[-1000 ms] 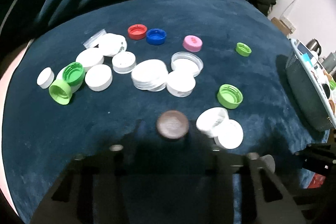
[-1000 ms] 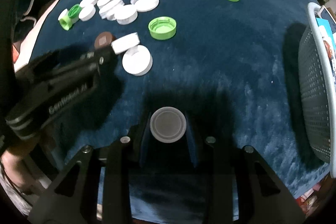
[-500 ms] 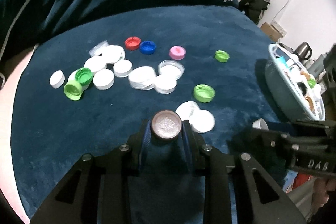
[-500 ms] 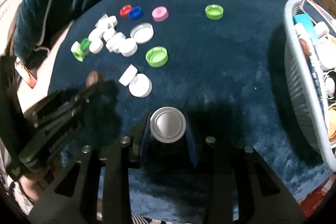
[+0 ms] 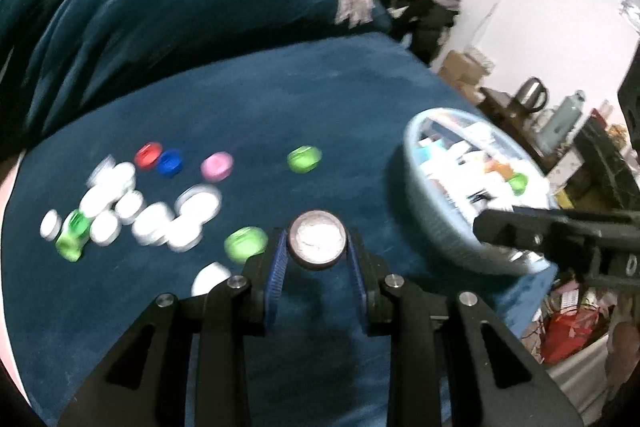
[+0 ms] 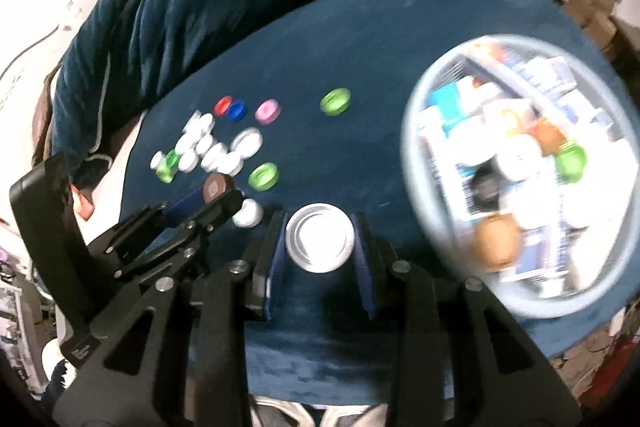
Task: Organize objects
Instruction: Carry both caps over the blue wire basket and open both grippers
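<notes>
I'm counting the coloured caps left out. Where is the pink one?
In both wrist views the round pink plastic cap lies on the dark blue blanket, right of the blue cap, left of a green cap.

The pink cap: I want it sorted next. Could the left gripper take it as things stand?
Probably not yet: the left gripper is shut on a brown cap. The pink cap itself lies apart, unobstructed.

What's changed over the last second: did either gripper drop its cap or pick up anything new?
Neither. Both grippers rose off the blue cloth and swung toward the basket. The left gripper remains shut on the brown cap, the right gripper on the silver lid. The loose caps stayed put.
</notes>
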Motion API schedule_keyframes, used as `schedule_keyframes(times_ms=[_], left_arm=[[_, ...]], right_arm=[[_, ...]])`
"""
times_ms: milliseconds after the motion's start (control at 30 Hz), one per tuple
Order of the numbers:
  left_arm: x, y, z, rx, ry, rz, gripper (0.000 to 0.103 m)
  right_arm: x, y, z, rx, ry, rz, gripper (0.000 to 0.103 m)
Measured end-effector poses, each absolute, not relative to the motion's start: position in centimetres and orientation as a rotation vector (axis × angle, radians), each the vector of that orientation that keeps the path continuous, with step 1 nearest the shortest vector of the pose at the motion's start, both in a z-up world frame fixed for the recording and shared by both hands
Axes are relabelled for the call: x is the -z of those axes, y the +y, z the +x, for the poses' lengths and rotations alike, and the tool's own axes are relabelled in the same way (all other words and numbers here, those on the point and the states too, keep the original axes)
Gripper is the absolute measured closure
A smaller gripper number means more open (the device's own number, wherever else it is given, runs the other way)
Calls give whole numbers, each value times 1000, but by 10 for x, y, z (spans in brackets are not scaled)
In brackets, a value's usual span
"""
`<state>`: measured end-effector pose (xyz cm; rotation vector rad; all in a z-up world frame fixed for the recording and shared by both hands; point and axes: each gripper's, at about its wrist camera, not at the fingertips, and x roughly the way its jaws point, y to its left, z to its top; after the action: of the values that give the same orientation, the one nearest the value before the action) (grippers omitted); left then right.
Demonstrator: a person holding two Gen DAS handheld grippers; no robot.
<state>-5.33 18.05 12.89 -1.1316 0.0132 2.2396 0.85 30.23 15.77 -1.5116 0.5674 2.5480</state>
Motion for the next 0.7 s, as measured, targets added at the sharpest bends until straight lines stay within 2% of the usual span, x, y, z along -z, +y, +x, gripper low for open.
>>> schedule_keyframes(times_ms=[233,300,433,467,567,667,700], left_arm=[[-155,245,-42,-2158,8,-1058,73],[-156,260,-40,-2144,23,-1052,73],[-155,295,-41,-2107,34,-1053,73],[-155,304,-42,-2098,34,-1053,73],[-154,329,-41,-2076,52,-1046,73],[-154,348,-42,-2067,57,-1041,73],[-154,351,-42,-2075,57,-1042,67]], right_arm=[[-193,383,32,-2492,511,-1375,71],[-189,416,42,-2445,600,-1305,70],[-167,471,61,-2313,963,-1197,71],[-167,478,65,-2299,996,-1174,71],[-167,486,68,-2282,1025,-1116,71],[-172,486,65,-2293,968,-1067,69],[-175,489,65,-2292,948,-1044,69]])
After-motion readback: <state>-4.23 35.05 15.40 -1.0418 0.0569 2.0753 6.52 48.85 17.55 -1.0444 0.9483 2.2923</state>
